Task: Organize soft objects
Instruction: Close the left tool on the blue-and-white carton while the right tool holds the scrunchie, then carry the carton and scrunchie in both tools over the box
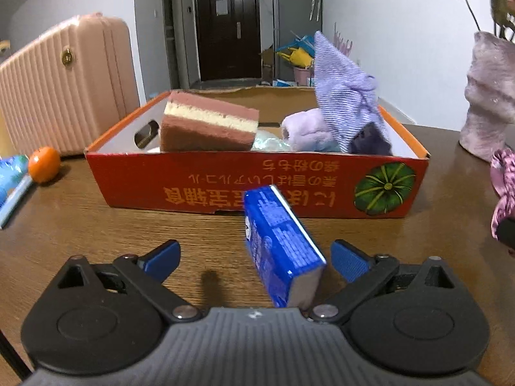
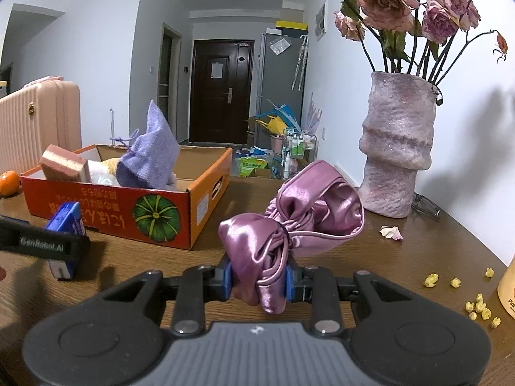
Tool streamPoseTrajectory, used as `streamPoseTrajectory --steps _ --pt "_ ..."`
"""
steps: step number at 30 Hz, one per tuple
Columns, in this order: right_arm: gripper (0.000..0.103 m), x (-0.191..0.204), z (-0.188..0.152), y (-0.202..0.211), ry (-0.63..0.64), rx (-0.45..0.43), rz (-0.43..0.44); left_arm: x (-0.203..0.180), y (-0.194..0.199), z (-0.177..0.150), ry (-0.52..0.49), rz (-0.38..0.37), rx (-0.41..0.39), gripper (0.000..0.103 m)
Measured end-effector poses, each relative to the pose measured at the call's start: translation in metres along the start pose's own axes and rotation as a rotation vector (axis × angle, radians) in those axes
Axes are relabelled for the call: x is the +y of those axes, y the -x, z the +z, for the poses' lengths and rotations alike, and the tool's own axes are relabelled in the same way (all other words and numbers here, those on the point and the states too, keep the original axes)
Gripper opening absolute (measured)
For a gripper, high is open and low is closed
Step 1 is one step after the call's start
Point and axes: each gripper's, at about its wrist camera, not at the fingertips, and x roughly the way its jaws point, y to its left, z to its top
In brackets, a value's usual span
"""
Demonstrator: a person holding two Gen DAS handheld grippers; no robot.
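An orange cardboard box (image 1: 225,189) stands on the wooden table and holds a pink-and-cream sponge (image 1: 209,122), a lilac drawstring pouch (image 1: 344,96) and a pale purple plush roll (image 1: 305,130). My left gripper (image 1: 254,257) is open, with a blue tissue pack (image 1: 280,247) standing between its fingers, close to the right one. My right gripper (image 2: 257,281) is shut on a pink satin bag (image 2: 296,215), held just above the table right of the box (image 2: 173,218). The tissue pack (image 2: 66,222) and left gripper (image 2: 45,241) show at the left of the right wrist view.
A purple vase (image 2: 399,148) of dried roses stands at the right, glasses behind it. An orange (image 1: 43,164) and a blue packet (image 1: 11,173) lie left of the box. A pink suitcase (image 1: 64,83) stands beyond the table. Petals and yellow bits (image 2: 479,305) lie at the right.
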Motion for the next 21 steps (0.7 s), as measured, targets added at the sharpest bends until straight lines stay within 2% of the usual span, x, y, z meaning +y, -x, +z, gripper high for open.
streamPoseTrajectory --steps 3,5,7,9,10,11,17,21 --pt "0.029 0.001 -0.001 0.0 0.004 0.001 -0.003 0.006 -0.007 0.002 0.017 -0.014 0.022 0.083" --pt "0.029 0.002 -0.001 0.0 0.01 0.001 -0.006 0.007 -0.01 0.001 0.014 -0.028 0.043 0.067" --pt "0.029 0.003 -0.001 0.001 0.016 -0.002 -0.01 0.006 -0.013 0.0 0.013 -0.056 0.062 0.058" --pt "0.029 0.005 -0.002 0.001 0.026 -0.006 -0.018 0.006 -0.014 -0.002 0.01 -0.056 0.067 0.043" --pt "0.029 0.006 -0.002 0.002 0.033 -0.009 -0.023 0.006 -0.014 -0.002 0.01 -0.055 0.068 0.033" --pt "0.029 0.008 -0.003 0.002 0.038 -0.012 -0.027 0.007 -0.015 -0.002 0.012 -0.06 0.07 0.028" --pt "0.029 0.011 -0.003 0.007 0.018 -0.02 -0.033 0.007 -0.008 -0.004 0.016 -0.073 0.059 0.025" --pt "0.029 0.019 -0.002 0.014 0.007 -0.04 -0.037 0.011 0.003 -0.005 0.024 -0.064 0.014 0.025"
